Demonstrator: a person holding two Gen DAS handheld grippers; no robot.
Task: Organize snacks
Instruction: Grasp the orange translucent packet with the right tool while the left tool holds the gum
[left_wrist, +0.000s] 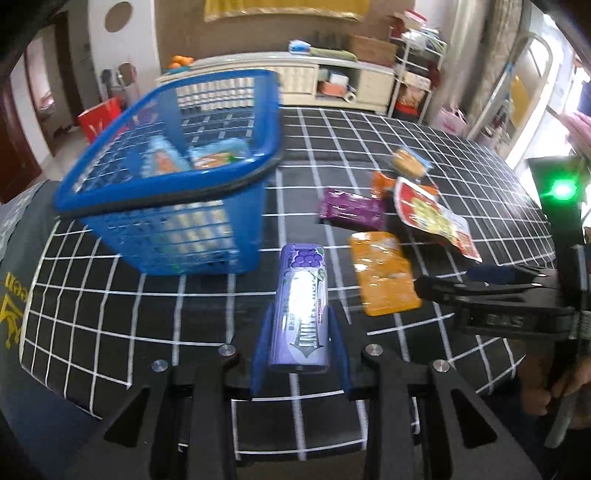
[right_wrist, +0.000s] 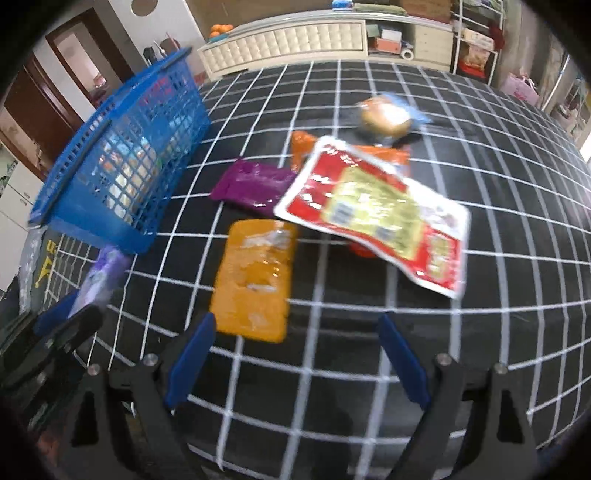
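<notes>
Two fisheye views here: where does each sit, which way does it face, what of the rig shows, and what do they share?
Left wrist: on the left gripper, looking down along its fingers, shut on the purple candy box, toward the blue basket; the right gripper and a hand show at right.
Right wrist: on the right gripper, open, looking down at the orange pouch and red packet; the left gripper enters at lower left.
Shared: basket, orange pouch, red packet, purple packet, checked cloth.

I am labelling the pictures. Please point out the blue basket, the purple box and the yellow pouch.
blue basket (left_wrist: 207, 186), left wrist view, front rim.
purple box (left_wrist: 301, 310), left wrist view, top face.
yellow pouch (right_wrist: 255, 284), right wrist view, middle.
</notes>
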